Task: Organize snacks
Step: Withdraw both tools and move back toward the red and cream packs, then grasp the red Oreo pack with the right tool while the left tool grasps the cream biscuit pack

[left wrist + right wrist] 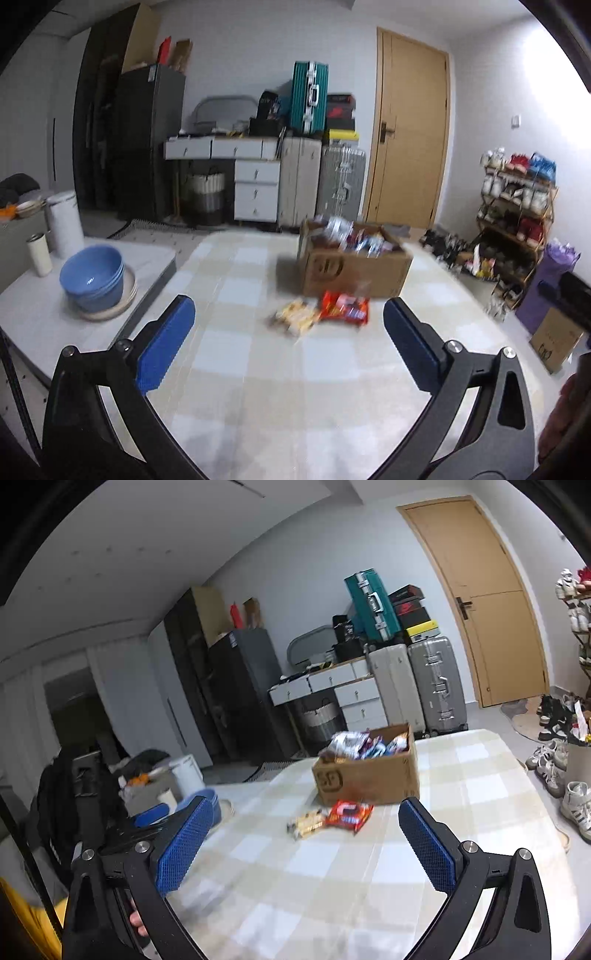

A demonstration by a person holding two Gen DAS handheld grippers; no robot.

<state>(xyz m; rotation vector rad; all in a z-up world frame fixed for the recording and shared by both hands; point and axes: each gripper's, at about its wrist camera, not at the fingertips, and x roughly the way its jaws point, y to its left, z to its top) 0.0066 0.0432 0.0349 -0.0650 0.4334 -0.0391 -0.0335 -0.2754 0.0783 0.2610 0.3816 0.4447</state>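
Left gripper above checked desk, blue-padded fingers spread wide, nothing between them. Right gripper likewise spread wide and empty, fingers over the same desk.

Cardboard box toward far end of desk, heaped with snack packets; individual packets blurred, not separable. Box printed on its near face, marking partly legible only.

Red snack packet flat on desk just in front of box, apparently touching its base in left view; contact uncertain through motion blur. Yellow snack packet just beside it on the left, edges overlapping or touching, cannot tell which. Same pair in right view: red packet, yellow packet. Print on both unreadable.

Stack of blue bowls on a pale plate, on the white side surface left of desk; in right view mostly hidden behind left-hand finger. White cup near bowls.

Part of left gripper visible at lower left of right view, partly hidden. Frame edges cut by dark lens rim
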